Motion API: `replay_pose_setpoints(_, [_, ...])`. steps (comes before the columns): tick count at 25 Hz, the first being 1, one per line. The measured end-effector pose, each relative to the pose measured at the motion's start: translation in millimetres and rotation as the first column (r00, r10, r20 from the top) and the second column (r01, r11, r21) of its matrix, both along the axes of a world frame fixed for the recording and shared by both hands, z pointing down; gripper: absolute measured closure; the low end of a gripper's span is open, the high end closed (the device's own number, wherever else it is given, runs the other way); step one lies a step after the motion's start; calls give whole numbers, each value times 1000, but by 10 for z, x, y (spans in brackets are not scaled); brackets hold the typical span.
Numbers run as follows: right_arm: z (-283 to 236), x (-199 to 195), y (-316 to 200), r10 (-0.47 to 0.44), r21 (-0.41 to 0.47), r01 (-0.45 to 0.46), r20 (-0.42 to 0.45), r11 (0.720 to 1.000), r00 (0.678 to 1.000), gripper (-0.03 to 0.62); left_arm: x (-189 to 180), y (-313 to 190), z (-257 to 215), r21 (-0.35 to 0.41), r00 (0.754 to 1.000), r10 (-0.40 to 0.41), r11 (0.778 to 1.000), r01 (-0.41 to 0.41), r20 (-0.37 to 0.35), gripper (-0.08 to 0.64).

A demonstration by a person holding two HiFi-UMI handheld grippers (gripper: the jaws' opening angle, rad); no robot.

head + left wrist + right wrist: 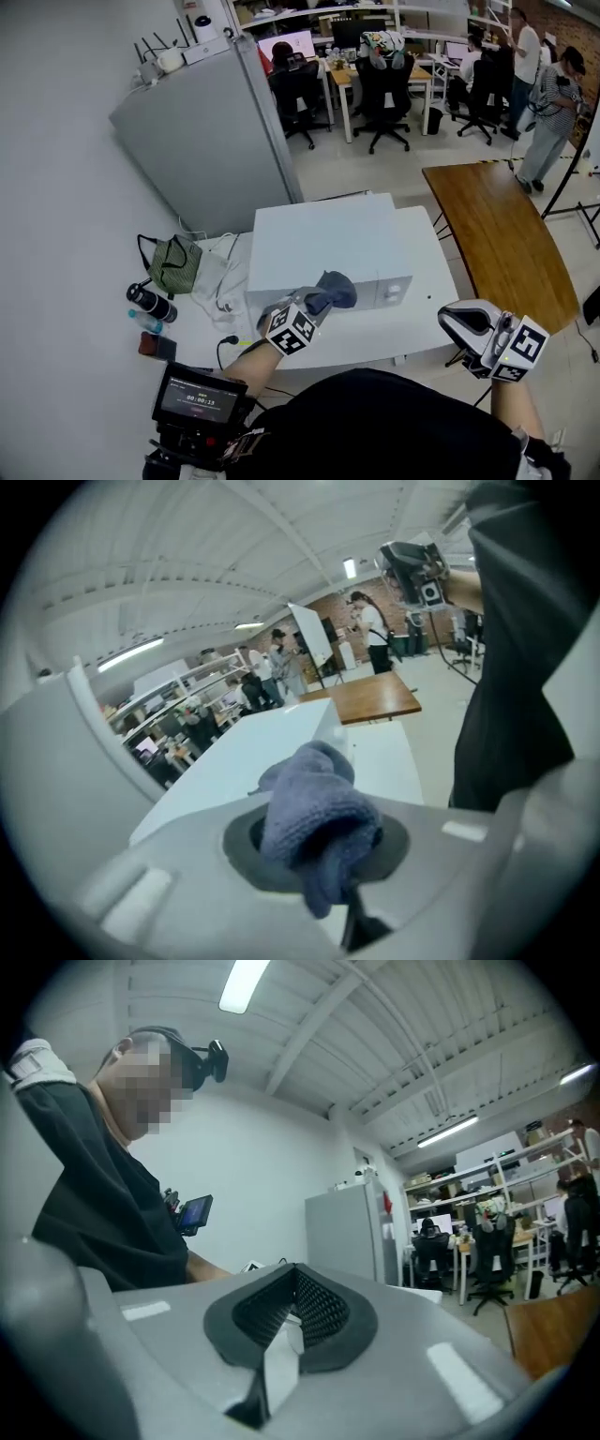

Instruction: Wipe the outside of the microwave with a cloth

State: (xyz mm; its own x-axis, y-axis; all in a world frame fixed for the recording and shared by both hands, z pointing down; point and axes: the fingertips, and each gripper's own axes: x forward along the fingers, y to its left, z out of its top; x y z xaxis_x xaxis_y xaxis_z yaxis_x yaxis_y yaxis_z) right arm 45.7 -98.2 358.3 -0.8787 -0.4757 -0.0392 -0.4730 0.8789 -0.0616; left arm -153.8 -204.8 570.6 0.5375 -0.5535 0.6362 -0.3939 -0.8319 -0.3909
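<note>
A person seen from above holds a grey plastic gripper in each hand, facing a boxy white microwave (328, 239) with a smooth, flat top. It sits on a white table (422, 328).

The left gripper (311, 306) has its claw clamped on a blue-grey cloth (336, 289). The cloth is soft, with a nubbly knitted texture, and is bunched into a rounded lump. It rests against the microwave's upper front edge, left of the control panel (395, 292). In the left gripper view the cloth bulges out of the dark padded jaws, and a fold hangs down over them.

The right gripper (466, 322) hovers off the table's right corner, well apart from the microwave. Its claw is closed, with nothing between the jaws. The right gripper view shows the black pads with a fine mesh texture.

A black-and-white marker cube (291, 330) sits on the back of the left gripper.

On the table left of the microwave lie a crumpled olive-green bag (174, 264), a dark cylindrical bottle (150, 302) on its side and a loose white cable (225, 305). A tall grey metal cabinet (206, 141) stands behind it. To the right is a long wooden table (497, 234) with a glossy brown top. Further back are black office chairs (384, 89), desks and standing people (548, 117).
</note>
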Motion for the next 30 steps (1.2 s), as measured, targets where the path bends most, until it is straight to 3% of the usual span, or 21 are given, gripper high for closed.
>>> replay_pose_setpoints(3, [-100,-767,44,-99,9,99,-41,995,994,588,-1015,175,4,-10,983,-167,986,166,-73,503])
replay_pose_setpoints(5, [-115,-1209,106,-153,-1,153,-63,988,986,588,-1599,283,40,-66,942,-295,955,288,-160,503])
replay_pose_setpoints(8, [-49,-1645,185,-184,-24,183,-81,983,979,588,-2255,372,134,-220,820,-478,877,426,-316,503])
replay_pose_setpoints(10, [-45,-1726,212,-180,-43,177,-96,983,979,588,-2426,356,185,-292,739,-549,835,466,-390,503])
replay_pose_setpoints(12, [-63,-1720,224,-169,-56,164,-110,985,979,588,-2387,283,191,-333,692,-572,820,466,-441,503])
replay_pose_setpoints(17, [-22,-1433,210,-125,-51,120,-101,991,987,588,-1873,-11,108,-415,584,-583,812,410,-565,503])
replay_pose_setpoints(19, [4,-1118,190,-97,-42,93,-84,995,992,588,-1508,-132,67,-430,569,-580,814,390,-583,503])
replay_pose_setpoints(21, [30,-707,143,-67,-41,65,-63,997,996,588,-1123,-209,70,-438,571,-588,809,393,-573,503])
replay_pose_setpoints(23, [82,-264,78,-32,-51,30,-38,998,999,588,-876,-261,119,-441,556,-623,783,439,-551,503])
replay_pose_setpoints(27, [234,616,-23,26,-76,-26,-3,997,1000,588,-605,-305,270,-460,460,-702,707,537,-543,503])
replay_pose_setpoints(29, [302,983,-79,44,-91,-43,9,995,999,588,-422,-319,324,-479,423,-721,686,548,-548,503])
replay_pose_setpoints(30, [330,1135,-103,49,-99,-47,16,994,999,588,-282,-320,344,-491,420,-724,684,539,-548,503])
